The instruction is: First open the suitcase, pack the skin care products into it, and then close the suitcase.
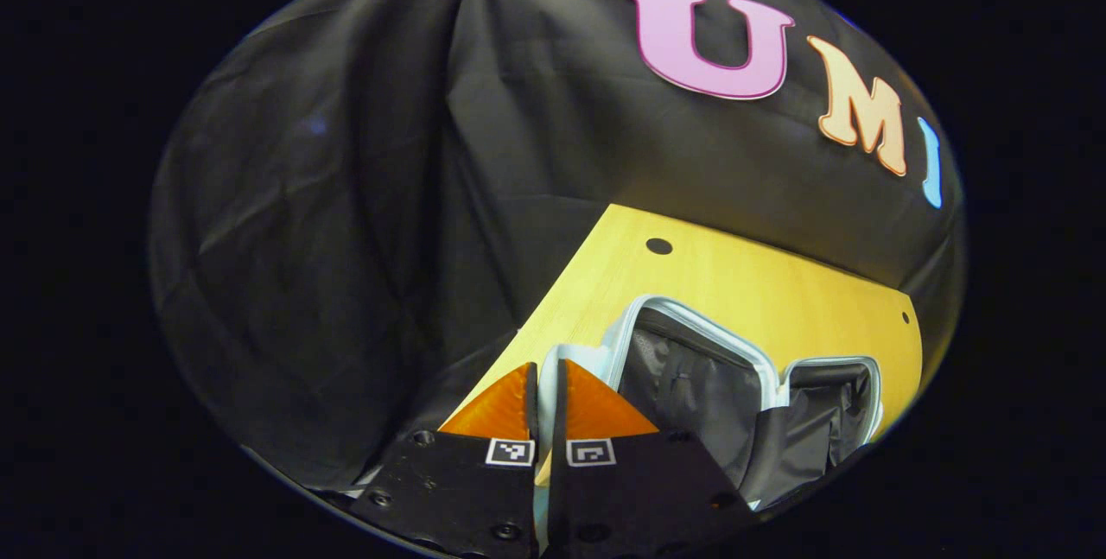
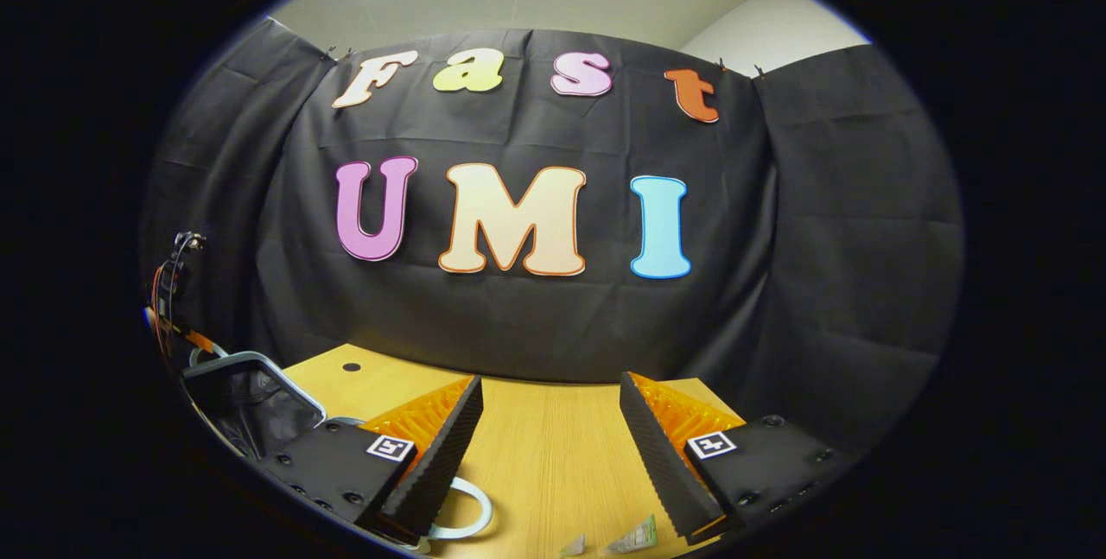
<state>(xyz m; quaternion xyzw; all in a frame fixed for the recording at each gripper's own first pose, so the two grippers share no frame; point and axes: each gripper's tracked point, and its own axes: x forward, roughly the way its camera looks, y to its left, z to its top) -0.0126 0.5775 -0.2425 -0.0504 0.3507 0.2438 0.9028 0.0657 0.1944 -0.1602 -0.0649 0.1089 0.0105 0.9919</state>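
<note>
On the wooden counter point(image 1: 734, 274) lies the suitcase point(image 1: 691, 369), open; both of its halves face up, their pale rims framing a dark grey fabric lining; what, if anything, sits inside either half cannot be made out; the nearer half is the larger, the farther half just beyond it at the hinge. At the suitcase's near corner the left gripper point(image 1: 546, 386) has its jaws clenched on a thin pale edge, apparently the suitcase's rim. In the right gripper view the suitcase point(image 2: 251, 403) sits at the far left of the counter point(image 2: 544, 455); the right gripper point(image 2: 549, 455) hovers to the right of the suitcase with its jaws released, wide apart and grasping nothing; small skin care sachets point(image 2: 635, 536) lie on the counter well right of the suitcase, below the jaws; a pale loop point(image 2: 471, 516) lies between suitcase and sachets.
</note>
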